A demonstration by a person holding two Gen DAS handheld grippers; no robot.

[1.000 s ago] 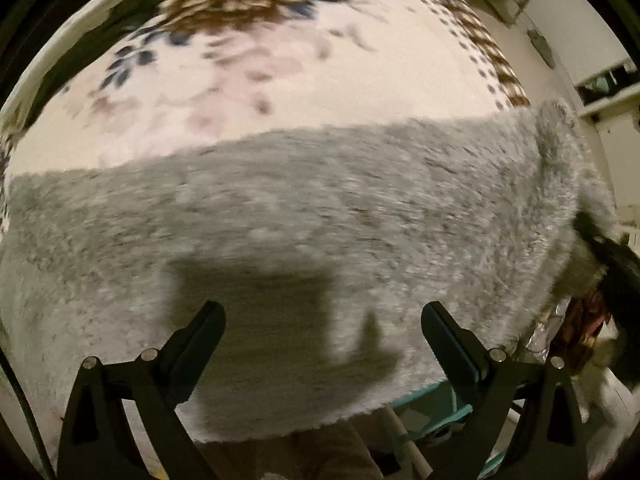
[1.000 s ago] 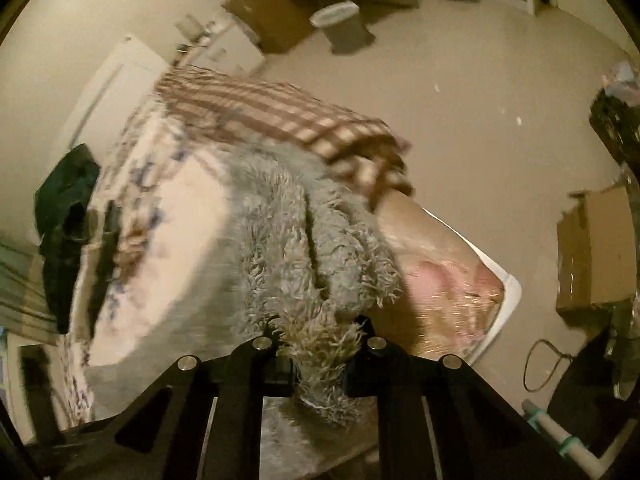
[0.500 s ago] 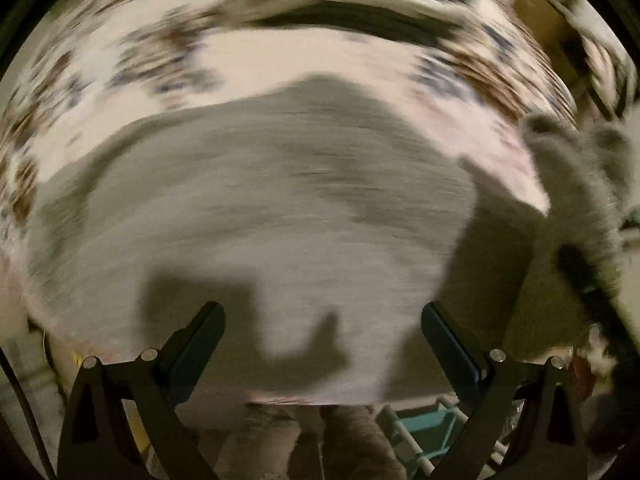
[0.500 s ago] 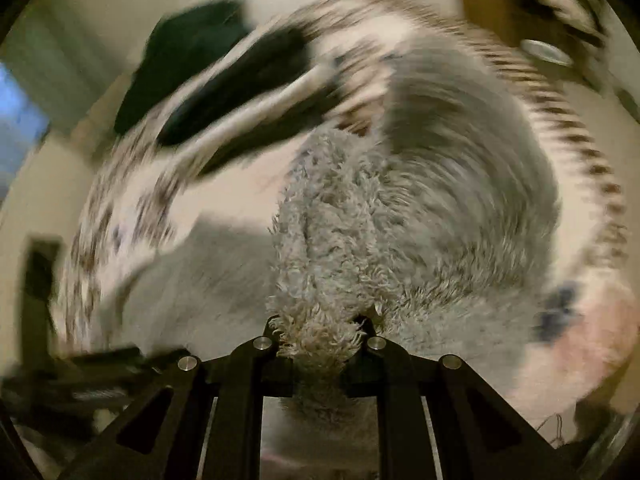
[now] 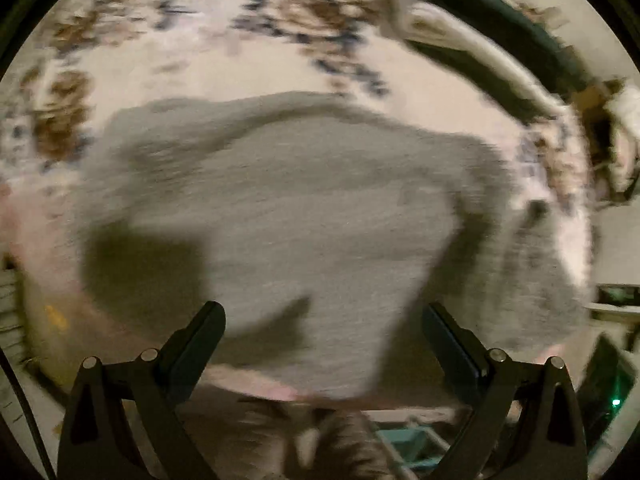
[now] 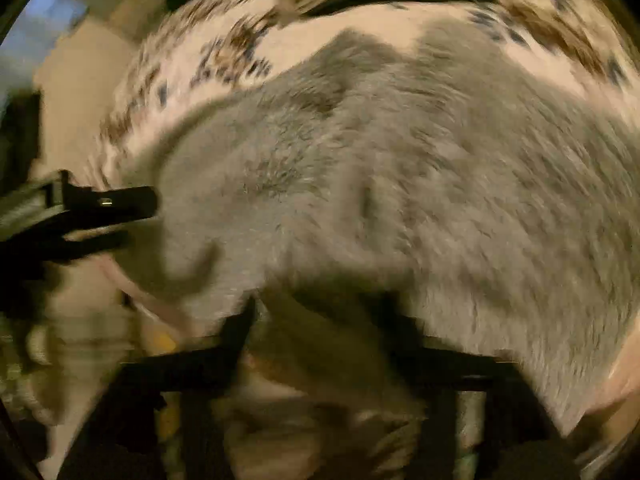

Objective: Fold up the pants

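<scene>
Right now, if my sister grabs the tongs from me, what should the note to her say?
Left tongs: open, holding nothing, hovering over the near edge of the pants.
Right tongs: too blurry to tell whether they grip anything.
The fuzzy grey pants lie on the flowery blanket, with one layer folded over another.
Done: one fold looks laid over.
Left: check the right grip, flatten the top layer, then fold once more.

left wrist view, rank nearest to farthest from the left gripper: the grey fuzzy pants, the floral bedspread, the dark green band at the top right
From the left gripper:
1. grey fuzzy pants, directly ahead, between and beyond the open fingers.
2. floral bedspread, spreading out past the pants' far edge.
3. dark green band, along the upper right, beyond the bedspread.
</scene>
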